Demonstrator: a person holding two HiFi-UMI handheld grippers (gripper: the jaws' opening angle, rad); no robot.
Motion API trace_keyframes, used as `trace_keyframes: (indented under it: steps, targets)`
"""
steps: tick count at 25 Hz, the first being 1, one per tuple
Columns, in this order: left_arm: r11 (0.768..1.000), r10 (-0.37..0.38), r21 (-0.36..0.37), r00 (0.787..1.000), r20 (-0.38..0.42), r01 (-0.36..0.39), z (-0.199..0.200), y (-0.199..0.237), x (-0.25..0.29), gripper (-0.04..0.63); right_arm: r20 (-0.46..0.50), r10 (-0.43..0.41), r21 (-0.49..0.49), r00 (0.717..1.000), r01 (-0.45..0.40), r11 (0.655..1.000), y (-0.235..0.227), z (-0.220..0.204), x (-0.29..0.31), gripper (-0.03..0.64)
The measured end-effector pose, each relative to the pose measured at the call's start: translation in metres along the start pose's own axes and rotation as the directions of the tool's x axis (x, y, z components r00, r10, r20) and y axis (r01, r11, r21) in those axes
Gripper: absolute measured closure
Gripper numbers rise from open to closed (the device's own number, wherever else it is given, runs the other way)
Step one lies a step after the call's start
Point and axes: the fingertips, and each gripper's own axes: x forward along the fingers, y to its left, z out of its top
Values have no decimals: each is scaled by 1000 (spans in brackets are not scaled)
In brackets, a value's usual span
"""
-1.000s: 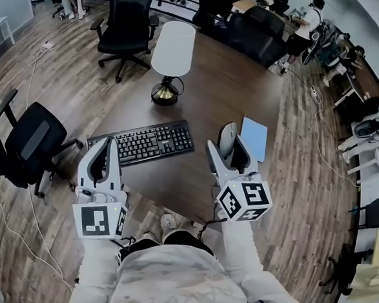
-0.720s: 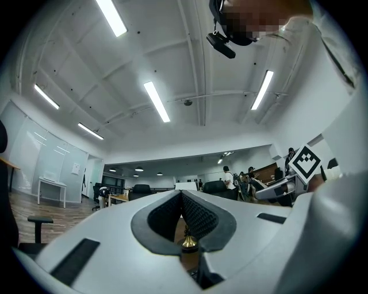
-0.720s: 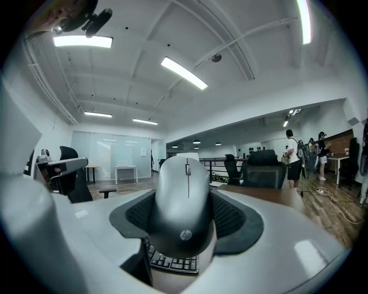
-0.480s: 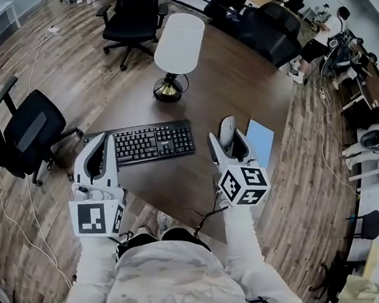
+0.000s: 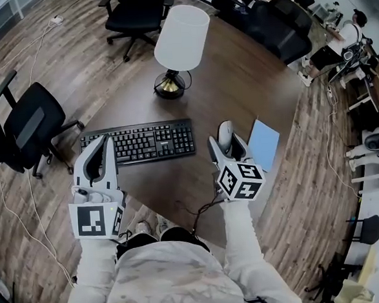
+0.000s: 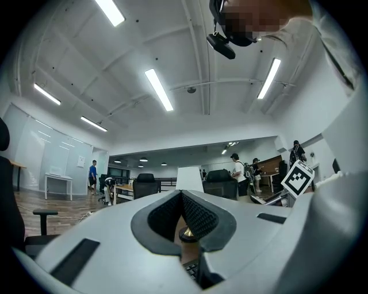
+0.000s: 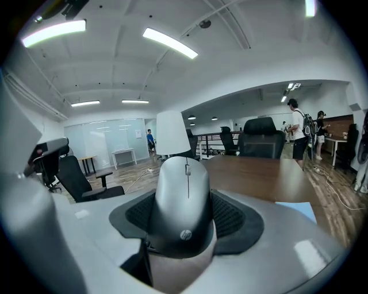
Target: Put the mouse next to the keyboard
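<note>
Mouse (image 7: 183, 201): matte silver-grey, dark scroll-wheel line, small pale logo.
Keyboard (image 5: 140, 142): black, white key legends.
Left gripper (image 5: 102, 146) and right gripper (image 5: 226, 140): pale grey shells, black ribbed pads (image 7: 236, 215).
Marker cubes (image 5: 94, 220): white faces with black square patterns.
Table (image 5: 236, 79): dark brown, wood grain.
Lamp (image 5: 181, 28): white shade, brass foot on a black base.
Flat pad (image 5: 264, 143) by the table's right edge: plain light blue.
Floor (image 5: 72, 52): mid-brown planks.
Office chairs (image 5: 36, 129): black.
Sleeves (image 5: 95, 277): off-white, faint mottled print.
</note>
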Motion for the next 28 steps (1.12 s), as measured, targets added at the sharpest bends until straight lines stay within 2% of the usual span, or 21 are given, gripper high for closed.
trace_keyframes:
  steps: [11, 28]
  targets:
    - [999, 37, -6, 998, -46, -38, -16, -6, 15, 591, -148, -7, 7, 989, 8, 1000, -33, -50, 41, 318]
    - [995, 102, 10, 990, -97, -102, -34, -9, 20, 591, -315, -10, -2, 949, 10, 1000, -62, -113, 87, 318]
